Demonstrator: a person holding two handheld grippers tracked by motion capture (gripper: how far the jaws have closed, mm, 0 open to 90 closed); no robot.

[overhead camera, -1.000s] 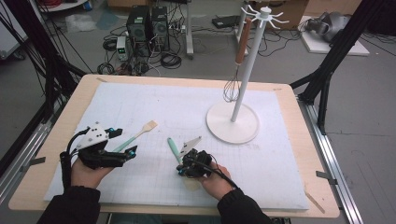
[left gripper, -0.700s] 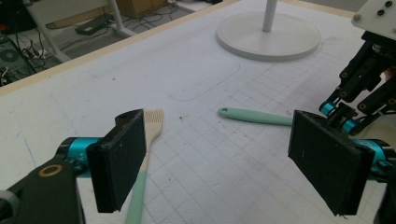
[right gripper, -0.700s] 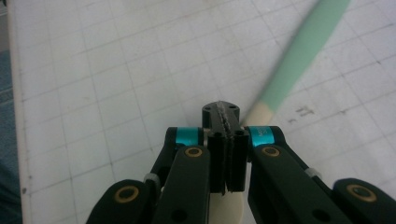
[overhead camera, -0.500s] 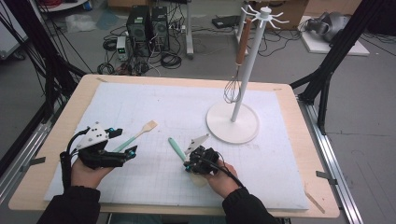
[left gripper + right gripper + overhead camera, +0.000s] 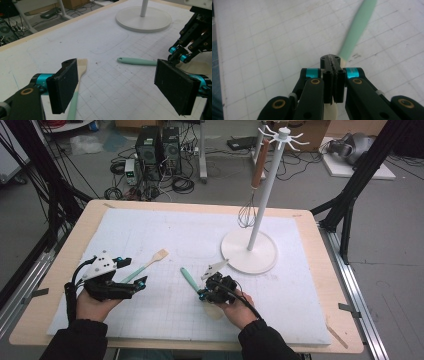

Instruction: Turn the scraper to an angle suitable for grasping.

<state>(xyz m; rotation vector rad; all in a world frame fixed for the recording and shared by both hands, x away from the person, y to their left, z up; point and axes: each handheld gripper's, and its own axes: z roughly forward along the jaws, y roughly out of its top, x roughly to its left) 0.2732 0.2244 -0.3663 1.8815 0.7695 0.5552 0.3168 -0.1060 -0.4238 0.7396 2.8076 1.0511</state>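
A mint-handled spatula (image 5: 188, 279) lies low on the white mat, its handle (image 5: 137, 61) pointing to the far left. My right gripper (image 5: 203, 293) is shut on it where the handle (image 5: 355, 27) meets the cream blade (image 5: 329, 110). A second tool, a brush (image 5: 149, 264) with a mint handle and a beige head (image 5: 81, 65), lies flat at the left. My left gripper (image 5: 134, 272) rests with its jaws open on either side of that brush's handle (image 5: 73, 107), and the pads (image 5: 63, 88) do not touch it.
A white hook stand (image 5: 249, 251) rises at the back right of the mat. A whisk (image 5: 247, 214) with a wooden handle hangs from it. The wooden table edge (image 5: 60, 270) frames the mat. Cables and computer cases sit on the floor beyond.
My right gripper has edged a little to the right and away with the spatula in it. The left gripper and the brush have kept still.
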